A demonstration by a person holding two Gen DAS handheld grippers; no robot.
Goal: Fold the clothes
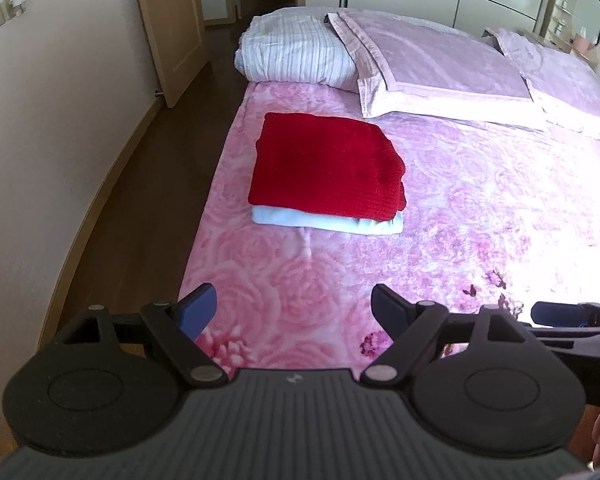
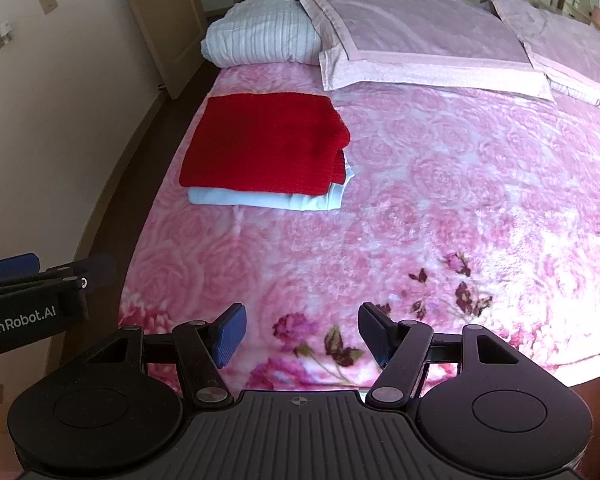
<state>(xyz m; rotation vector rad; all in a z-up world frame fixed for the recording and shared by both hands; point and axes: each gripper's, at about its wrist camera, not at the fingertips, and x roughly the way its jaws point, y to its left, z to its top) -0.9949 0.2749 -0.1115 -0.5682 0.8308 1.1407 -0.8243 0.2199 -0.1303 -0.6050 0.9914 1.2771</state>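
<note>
So the folded red sweater (image 1: 326,166) sits squared up on top of a folded pale blue garment (image 1: 328,222), stacked close to the left edge of the bed (image 2: 440,208), with loads of bare pink rose blanket open to its right and toward the near edge. Two lilac pillows (image 1: 436,66) and a rolled white striped quilt (image 1: 296,54) line the far edge, and past the left edge there's dark wood floor (image 1: 140,208), a cream wall and a door. Left gripper (image 1: 294,312) and right gripper (image 2: 300,334) both hang over the near edge with jaws spread wide, nothing between them, touching nothing.
</note>
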